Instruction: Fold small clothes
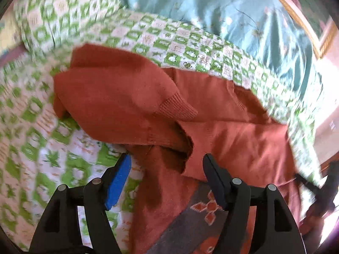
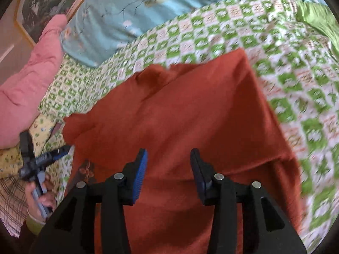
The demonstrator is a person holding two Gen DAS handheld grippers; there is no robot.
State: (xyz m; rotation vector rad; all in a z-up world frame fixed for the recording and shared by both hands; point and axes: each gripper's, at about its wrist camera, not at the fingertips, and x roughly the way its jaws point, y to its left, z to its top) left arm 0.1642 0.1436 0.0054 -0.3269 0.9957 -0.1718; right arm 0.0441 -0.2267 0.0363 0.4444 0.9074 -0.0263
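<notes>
A rust-orange knit sweater (image 1: 222, 131) lies on a green-and-white checked bedcover (image 1: 190, 42). In the left wrist view one sleeve is folded across the body, its ribbed cuff (image 1: 178, 110) pointing right, and a grey patterned band (image 1: 201, 211) shows near the lower edge. My left gripper (image 1: 166, 160) hovers over the sweater's near part, jaws wide apart with nothing pinched. In the right wrist view the sweater (image 2: 180, 116) looks like a smooth flat panel. My right gripper (image 2: 168, 154) stands over it, open, with only the cloth below and none between its pads.
A teal flowered blanket (image 2: 127, 10) and a pink quilt (image 2: 31, 84) lie at the far side of the bed, beside a framed picture (image 2: 42, 4). A hand (image 2: 42, 201) holding the other tool shows at the left edge. The checked cover (image 2: 296, 84) spreads bare to the right.
</notes>
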